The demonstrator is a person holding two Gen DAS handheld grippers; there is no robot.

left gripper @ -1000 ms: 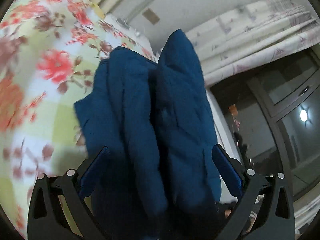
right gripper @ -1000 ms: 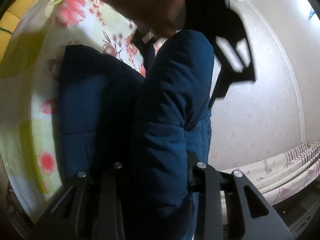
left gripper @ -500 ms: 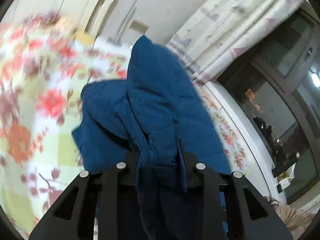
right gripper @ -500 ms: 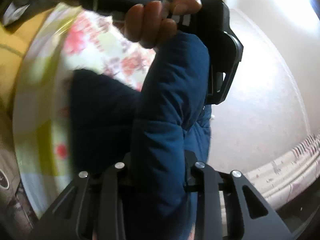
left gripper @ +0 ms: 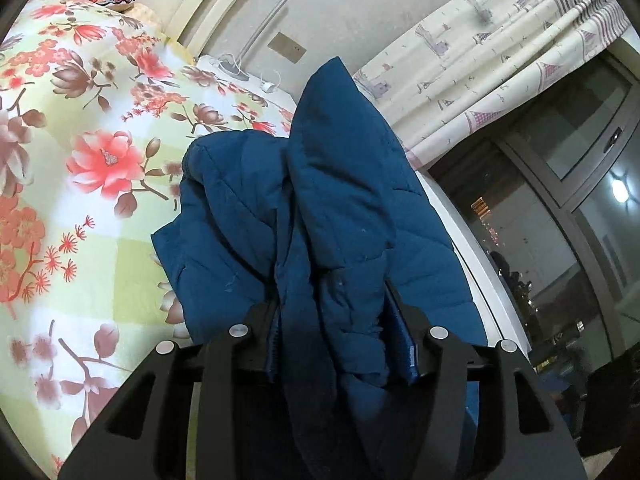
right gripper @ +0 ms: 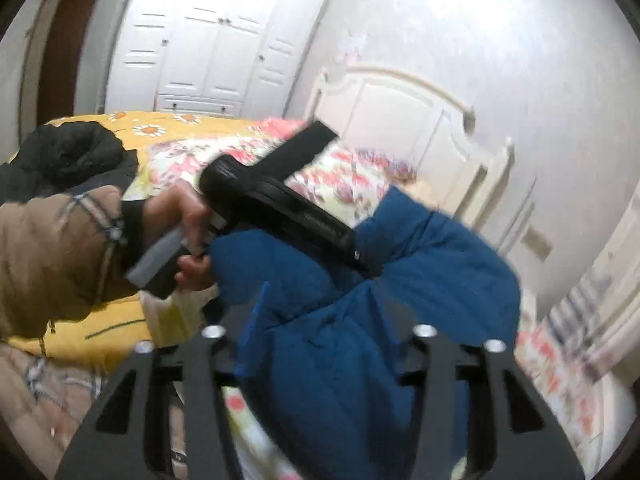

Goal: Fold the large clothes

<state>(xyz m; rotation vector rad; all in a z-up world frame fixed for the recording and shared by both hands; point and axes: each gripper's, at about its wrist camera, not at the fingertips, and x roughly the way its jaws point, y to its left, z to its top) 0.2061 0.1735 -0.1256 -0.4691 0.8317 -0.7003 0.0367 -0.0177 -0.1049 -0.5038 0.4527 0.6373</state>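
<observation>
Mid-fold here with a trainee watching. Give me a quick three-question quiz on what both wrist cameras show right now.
1. True or false: the blue padded jacket lies between the left gripper fingers.
2. What covers the bed under it? A floral bedspread, B plain grey sheet, C bare mattress.
3. What dark thing lies on the yellow quilt in the right wrist view?

Key: 1 true. 2 A. 3 a black garment.

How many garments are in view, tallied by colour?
Blue padded jacket: 1
Black garment at the bed's far side: 1
Total: 2
</observation>
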